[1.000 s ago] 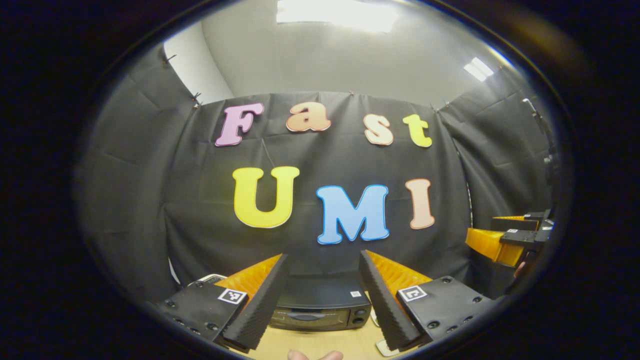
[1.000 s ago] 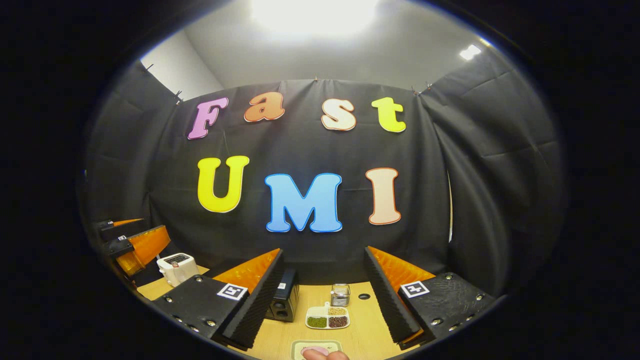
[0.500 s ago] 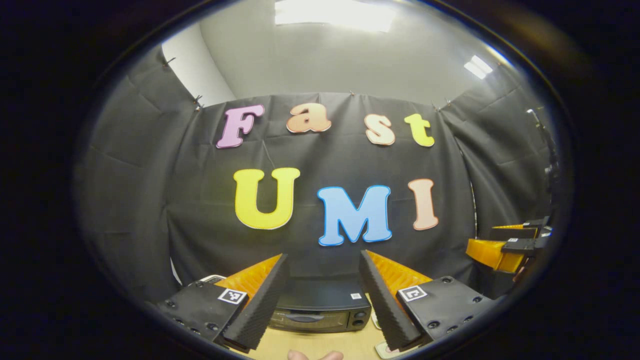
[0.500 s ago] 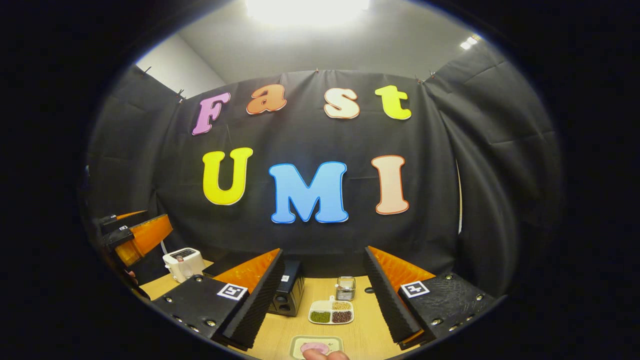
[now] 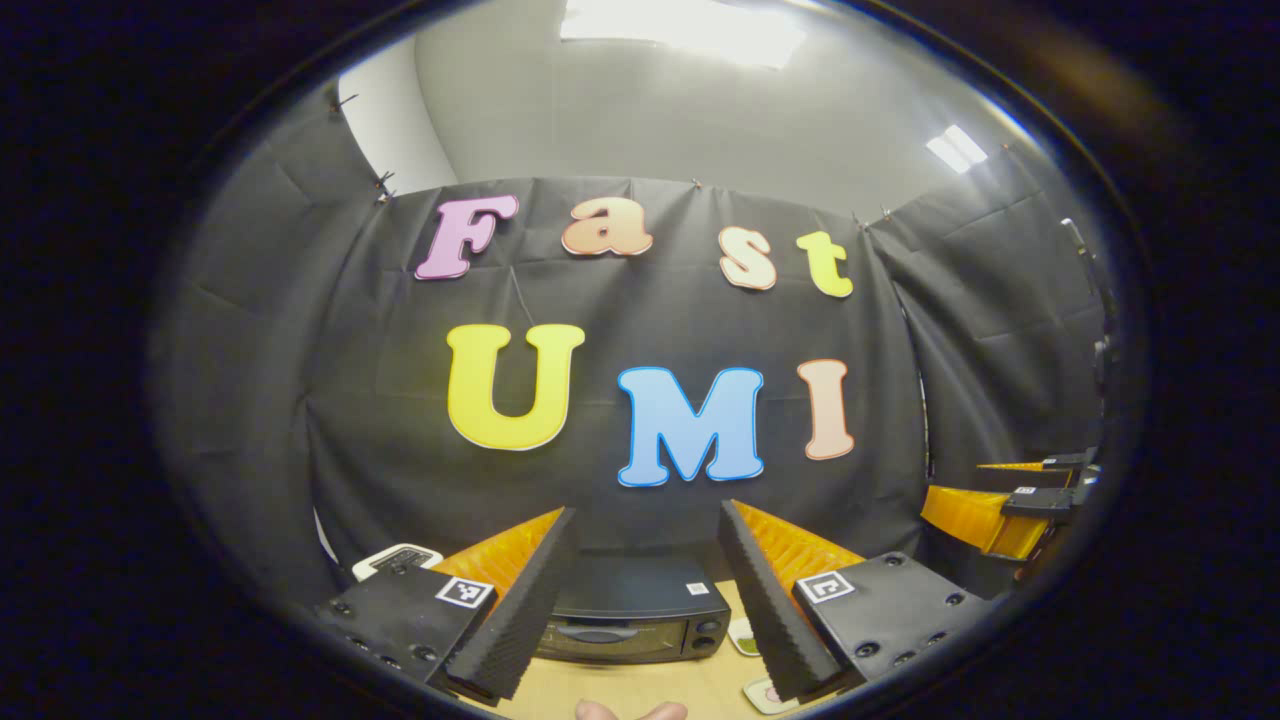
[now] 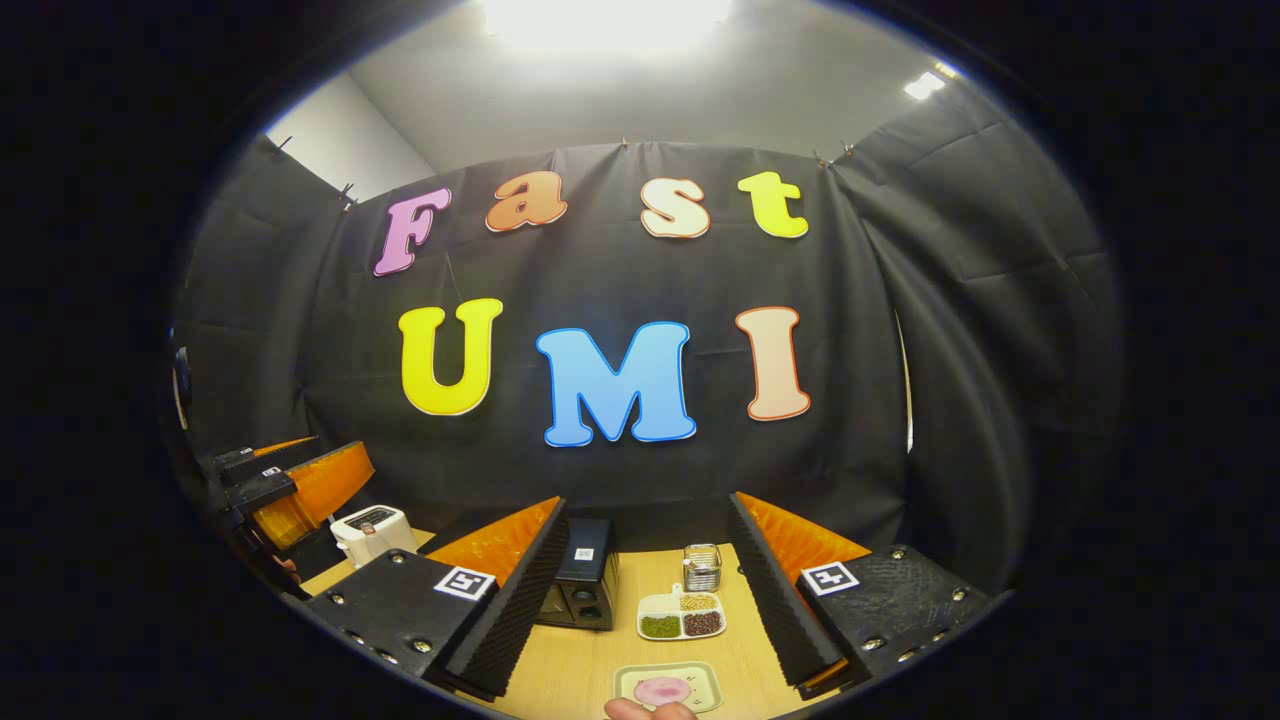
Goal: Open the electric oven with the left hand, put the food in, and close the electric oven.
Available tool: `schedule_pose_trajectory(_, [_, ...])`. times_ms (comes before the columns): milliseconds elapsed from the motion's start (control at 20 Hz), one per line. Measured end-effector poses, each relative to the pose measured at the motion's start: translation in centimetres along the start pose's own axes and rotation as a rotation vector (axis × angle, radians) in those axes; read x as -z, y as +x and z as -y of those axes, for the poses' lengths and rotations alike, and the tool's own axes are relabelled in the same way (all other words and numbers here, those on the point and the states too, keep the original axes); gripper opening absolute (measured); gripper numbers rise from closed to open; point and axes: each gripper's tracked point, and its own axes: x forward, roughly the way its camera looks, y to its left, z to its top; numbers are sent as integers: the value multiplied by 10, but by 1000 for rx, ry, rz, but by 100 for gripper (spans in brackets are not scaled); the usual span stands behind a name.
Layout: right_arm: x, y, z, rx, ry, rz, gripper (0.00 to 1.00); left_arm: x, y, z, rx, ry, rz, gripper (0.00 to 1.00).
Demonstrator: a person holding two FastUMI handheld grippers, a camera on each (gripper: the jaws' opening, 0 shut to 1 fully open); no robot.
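Left hand-held gripper [image 5: 645, 590]: black screwed mounts with square coded tags; ribbed wedge fingers [image 5: 520, 610].

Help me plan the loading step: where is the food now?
In the right gripper view, the food lies on a small tray on the table's near edge, in front of the divided dish.

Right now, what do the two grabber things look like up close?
Each gripper, left and right, has two wedge-shaped fingers with ridged, zigzag inner faces. They sit on black blocks with bolts and small square black-and-white marker stickers.
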Motion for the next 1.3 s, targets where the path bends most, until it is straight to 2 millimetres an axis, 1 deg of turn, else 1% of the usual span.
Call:
schedule_pose_trajectory(200, [4,9,-9,7,33,0,96,3,10,-11,13,21,-7,95])
schedule_pose_trajectory(250, [7,13,-11,7,39,-2,96,6,12,-16,8,30,-11,98])
schedule_pose_trajectory(300, [10,18,-14,4,43,-5,96,10,14,-21,-1,34,-19,95])
schedule_pose_trajectory(350, [11,23,-15,2,46,-8,96,14,14,-28,-13,32,-24,98])
schedule_pose_trajectory(400, [14,29,-18,-4,49,-14,96,18,14,-33,-25,29,-30,97])
schedule_pose_trajectory(450, [16,35,-21,-14,55,-21,96,24,16,-38,-36,33,-39,94])
schedule_pose_trajectory(500, [18,39,-24,-24,64,-20,96,28,18,-44,-49,43,-46,98])
schedule_pose_trajectory(550, [18,45,-25,-31,68,-16,96,38,22,-51,-61,51,-61,98])
schedule_pose_trajectory(600, [22,51,-25,-41,61,-12,96,48,27,-53,-62,51,-79,98])
schedule_pose_trajectory(650, [29,57,-24,-46,46,-22,96,63,31,-54,-63,45,-111,98])
schedule_pose_trajectory(750, [48,66,-22,-58,16,-59,96,96,38,-59,-67,28,-173,98])
schedule_pose_trajectory(800, [53,69,-21,-61,9,-69,96,114,43,-59,-63,20,-208,98])
schedule_pose_trajectory(900, [56,72,-18,-61,7,-68,96,158,52,-53,-38,6,-303,97])
schedule_pose_trajectory(1000, [56,74,-14,-55,10,-54,96,189,66,-54,-34,32,-354,95])
schedule_pose_trajectory(1050, [54,75,-10,-48,5,-50,96,200,74,-53,-30,32,-367,98])
schedule_pose_trajectory(1100, [54,74,-6,-41,-3,-46,96,210,82,-51,-23,26,-380,98])
schedule_pose_trajectory(1150, [55,75,-1,-29,-14,-48,96,221,92,-49,-21,25,-393,92])
schedule_pose_trajectory(1200, [56,76,4,-19,-19,-51,96,230,103,-47,-18,20,-409,92])
schedule_pose_trajectory(1300, [58,74,13,1,-21,-58,96,255,122,-45,-9,3,-443,98])
